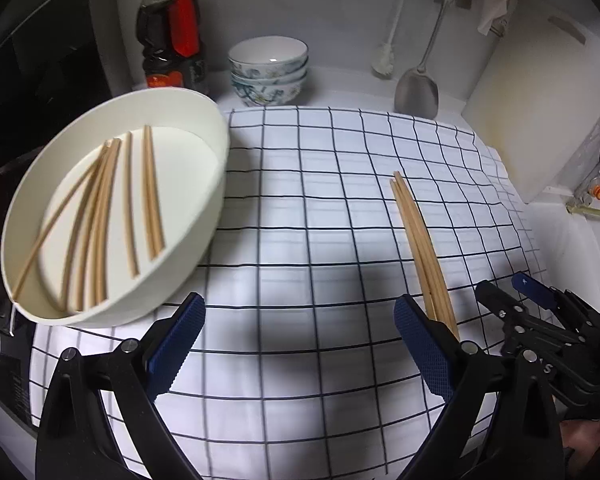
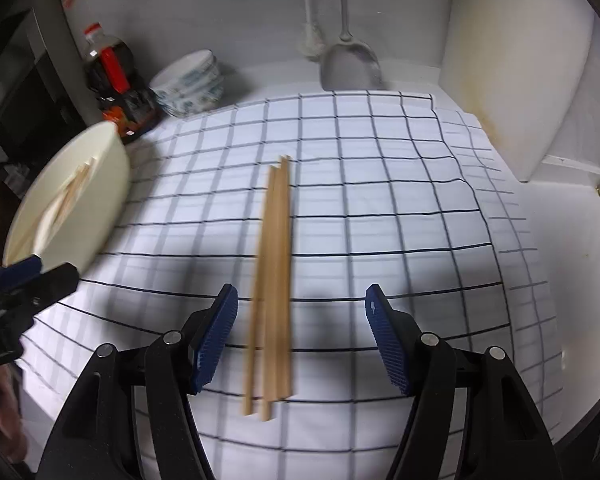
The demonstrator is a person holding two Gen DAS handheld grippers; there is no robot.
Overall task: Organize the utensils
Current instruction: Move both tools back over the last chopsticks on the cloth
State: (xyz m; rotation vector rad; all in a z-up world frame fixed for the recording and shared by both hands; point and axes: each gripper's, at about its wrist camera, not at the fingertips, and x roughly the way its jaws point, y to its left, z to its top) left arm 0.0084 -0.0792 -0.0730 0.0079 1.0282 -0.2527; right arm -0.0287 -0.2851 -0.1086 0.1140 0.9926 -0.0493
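The right gripper (image 2: pixel 302 336), jaws released, is straddling the chopsticks (image 2: pixel 274 280), lying lengthwise up the frame centre; the left gripper (image 1: pixel 300 344), also released, is hanging farther off.

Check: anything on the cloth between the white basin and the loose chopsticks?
Nothing: bare checked cloth between the white basin and the loose chopsticks, clearest in the left wrist view.

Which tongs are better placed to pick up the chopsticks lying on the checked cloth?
Right tongs: open, straddling the loose chopsticks. Left tongs are open beside them, nearer the tub.
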